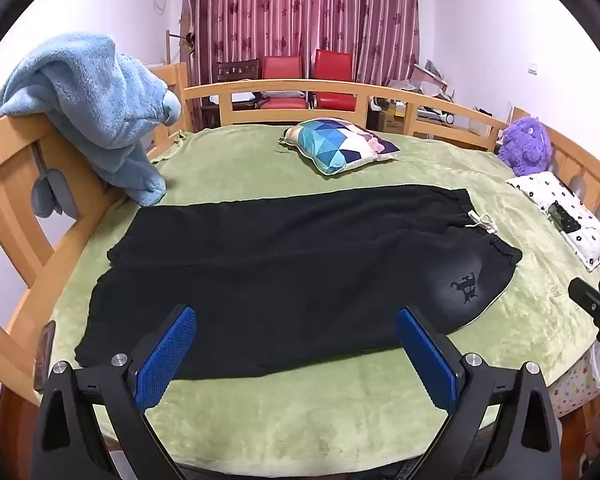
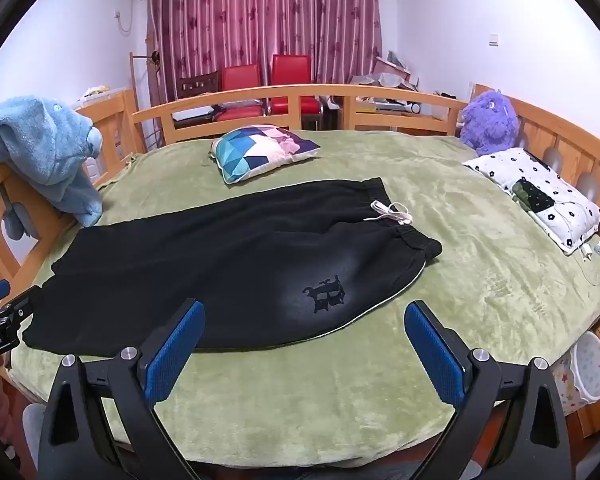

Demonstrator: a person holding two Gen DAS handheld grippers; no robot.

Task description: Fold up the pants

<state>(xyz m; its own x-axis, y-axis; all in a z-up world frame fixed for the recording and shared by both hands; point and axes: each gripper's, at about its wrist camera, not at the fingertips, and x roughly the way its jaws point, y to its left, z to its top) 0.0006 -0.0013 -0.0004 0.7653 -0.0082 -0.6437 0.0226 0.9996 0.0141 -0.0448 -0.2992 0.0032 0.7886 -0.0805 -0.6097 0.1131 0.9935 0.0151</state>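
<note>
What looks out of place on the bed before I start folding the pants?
Little. The black pants lie flat and spread on the green blanket, both legs laid out; only the white drawstring trails loose past the waistband. A blue towel hangs bunched over the bed rail, clear of the pants.

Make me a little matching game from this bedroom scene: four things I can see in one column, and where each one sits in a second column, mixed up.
Things:
1. black pants
2. blue fleece blanket
3. purple plush toy
4. patchwork cushion

Places:
A. in the far corner by the bed rail, behind the flowered pillow
B. draped over the wooden bed rail
C. spread flat on the green bedspread, nearest the fingers
D. lying on the bedspread beyond the pants

Pairs: 1-C, 2-B, 3-A, 4-D
</note>
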